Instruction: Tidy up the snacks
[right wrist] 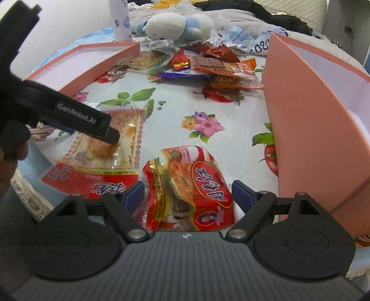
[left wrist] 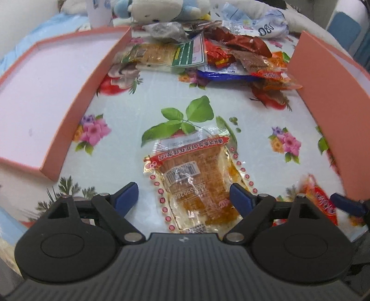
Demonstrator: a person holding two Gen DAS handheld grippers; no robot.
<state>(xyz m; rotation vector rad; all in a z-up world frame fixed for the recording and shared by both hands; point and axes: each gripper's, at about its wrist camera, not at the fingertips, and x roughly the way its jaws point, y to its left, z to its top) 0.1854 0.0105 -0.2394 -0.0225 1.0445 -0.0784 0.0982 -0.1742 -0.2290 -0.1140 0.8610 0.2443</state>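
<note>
Both grippers fill the bottom of their own views, each with blue-padded fingers spread wide. The left gripper [left wrist: 184, 196] stands over a clear packet of orange dried snack [left wrist: 192, 176], which lies flat on the floral tablecloth [left wrist: 129, 106] at lower centre; the pads flank the packet's near end without pressing on it. The right gripper [right wrist: 187, 196] is likewise wide, its pads either side of a red snack packet [right wrist: 192, 185] at lower centre, not gripping it.

Ordered by size:

1. Floral tablecloth: covers the whole work surface in both views.
2. Left pink box [left wrist: 69, 111]: shallow, pale interior, occupies the upper left of the left view.
3. Right pink box [right wrist: 307, 129]: taller wall, occupies the right side of the right view.
4. Snack pile [left wrist: 231, 58]: mixed wrappers in red, orange, blue and green, upper centre, between the two boxes.
5. Plush toy [right wrist: 175, 25]: white and blue, top centre, behind the pile.
6. White bottle [right wrist: 121, 20]: upright, top left of centre, just behind the left box.
7. Clear packet: in the right view it sits at centre left, with the left gripper's dark body above it.
8. Red snack packet: in the left view it appears blurred at the lower right edge, near the right box wall.
</note>
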